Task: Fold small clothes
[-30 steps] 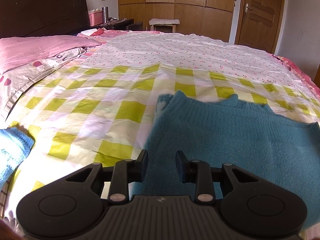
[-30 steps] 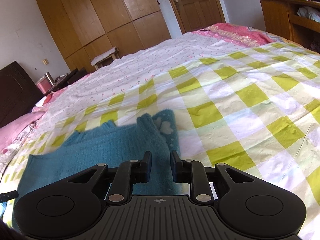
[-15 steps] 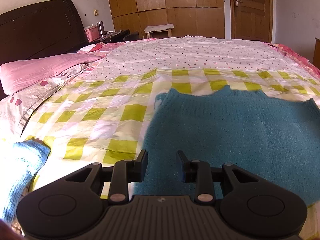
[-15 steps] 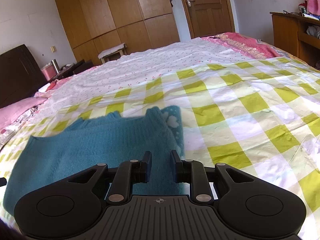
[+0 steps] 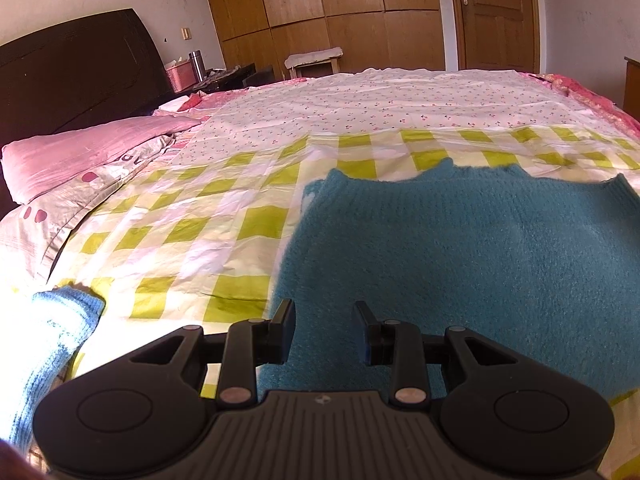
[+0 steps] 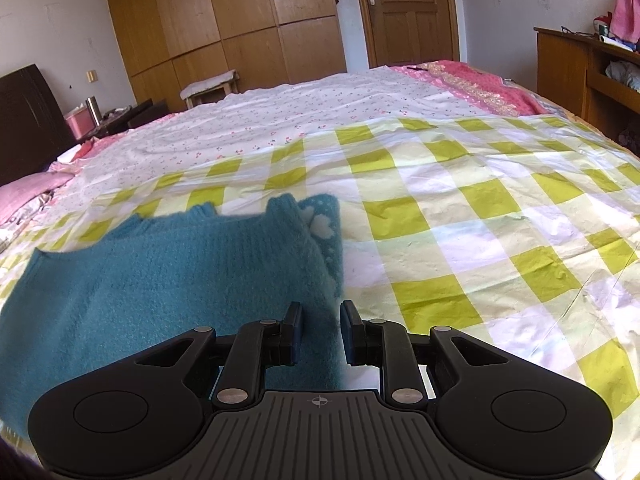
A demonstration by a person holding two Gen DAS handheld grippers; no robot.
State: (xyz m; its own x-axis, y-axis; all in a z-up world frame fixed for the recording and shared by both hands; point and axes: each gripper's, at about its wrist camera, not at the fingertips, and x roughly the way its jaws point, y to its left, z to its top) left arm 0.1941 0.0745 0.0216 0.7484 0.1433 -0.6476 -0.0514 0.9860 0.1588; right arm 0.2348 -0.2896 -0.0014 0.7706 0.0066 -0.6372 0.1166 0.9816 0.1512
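A teal knitted sweater (image 5: 460, 256) is spread over the yellow-checked sheet (image 5: 180, 232) on the bed. Its near edge runs up between the fingers of my left gripper (image 5: 325, 328), which is shut on the thick fabric near the sweater's left side. In the right wrist view the same sweater (image 6: 168, 280) fills the lower left. A folded layer with white flower marks shows along its right edge. My right gripper (image 6: 322, 330) is shut on the near edge at that right side. The neck notch shows at the far edge.
A light blue knitted garment (image 5: 52, 344) lies at the near left of the bed. A pink pillow (image 5: 80, 152) and a dark headboard (image 5: 80, 68) are at the far left. A wooden desk (image 6: 580, 68) stands beyond the bed's right side, a wardrobe (image 6: 224, 20) behind.
Both views have rolled toward level. The left gripper has shifted, bringing more of the light blue garment into view. The teal sweater has stayed between both grippers' fingers.
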